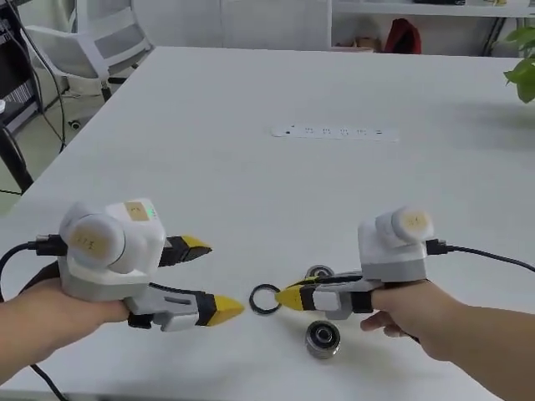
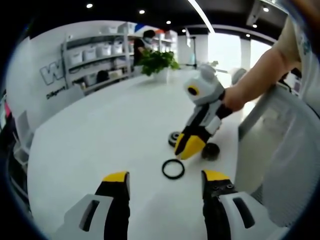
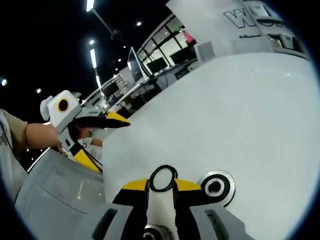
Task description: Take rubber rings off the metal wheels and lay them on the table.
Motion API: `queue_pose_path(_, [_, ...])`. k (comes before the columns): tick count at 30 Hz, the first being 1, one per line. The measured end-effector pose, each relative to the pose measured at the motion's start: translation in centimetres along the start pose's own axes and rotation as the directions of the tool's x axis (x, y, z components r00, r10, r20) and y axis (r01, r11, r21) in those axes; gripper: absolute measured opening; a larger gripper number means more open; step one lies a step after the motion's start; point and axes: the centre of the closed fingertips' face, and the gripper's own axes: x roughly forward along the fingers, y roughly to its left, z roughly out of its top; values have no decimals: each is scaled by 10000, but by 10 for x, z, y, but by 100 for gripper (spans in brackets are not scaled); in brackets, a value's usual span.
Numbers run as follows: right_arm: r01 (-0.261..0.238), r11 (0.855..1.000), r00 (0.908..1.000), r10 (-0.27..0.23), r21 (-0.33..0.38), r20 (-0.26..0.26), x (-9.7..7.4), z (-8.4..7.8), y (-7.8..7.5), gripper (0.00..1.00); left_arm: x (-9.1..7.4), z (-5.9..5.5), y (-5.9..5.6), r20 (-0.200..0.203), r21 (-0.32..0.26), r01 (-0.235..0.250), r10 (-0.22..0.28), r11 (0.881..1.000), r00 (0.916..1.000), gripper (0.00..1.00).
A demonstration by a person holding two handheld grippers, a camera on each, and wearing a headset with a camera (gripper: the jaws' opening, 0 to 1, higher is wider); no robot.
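Note:
A black rubber ring (image 1: 264, 299) lies flat on the white table (image 1: 251, 167), between the two grippers. My right gripper (image 1: 286, 297) points left with its yellow tips just short of the ring, jaws a narrow gap apart and nothing between them. One metal wheel (image 1: 318, 273) sits just behind its fingers and a second wheel (image 1: 322, 337) lies in front. My left gripper (image 1: 211, 276) stands wide open, left of the ring. In the left gripper view the ring (image 2: 173, 169) lies ahead of the left gripper (image 2: 165, 176). In the right gripper view the ring (image 3: 162, 178) rests at the right gripper (image 3: 161, 186), with a wheel (image 3: 216, 186) beside it.
A white power strip (image 1: 334, 131) lies mid-table, farther back. Office chairs (image 1: 84, 42) stand past the table's left edge and a green plant (image 1: 522, 71) is at the far right. A mesh chair back (image 2: 280, 150) stands close behind the near edge.

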Motion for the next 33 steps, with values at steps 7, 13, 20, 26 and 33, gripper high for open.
queue_pose_path(7, [-24, 9999, 9997, 26, -108, 231, -3, 9, 1, 21, 3, 3, 0, 41, -11, 27, -27, 10000, 10000, 59])
queue_pose_path(13, [-4, 9993, 9995, 16, -374, 325, -8, 18, 3, 24, 3, 6, 0, 42, -8, 58, -58, 10000, 10000, 59])
queue_pose_path(20, [135, 9975, 9981, -93, -697, 604, -19, 26, 0, 25, 4, 11, 3, 77, 24, 44, -44, 10000, 10000, 59])
queue_pose_path(26, [348, 9969, 9952, -280, -710, 941, -30, 34, -7, 27, 9, 15, 6, 119, 40, 65, -65, 10000, 9999, 59])
queue_pose_path(33, [683, 9948, 9907, -587, -754, 1227, -44, 39, -17, 29, 17, 21, 6, 124, 141, 179, -181, 9997, 9998, 58])
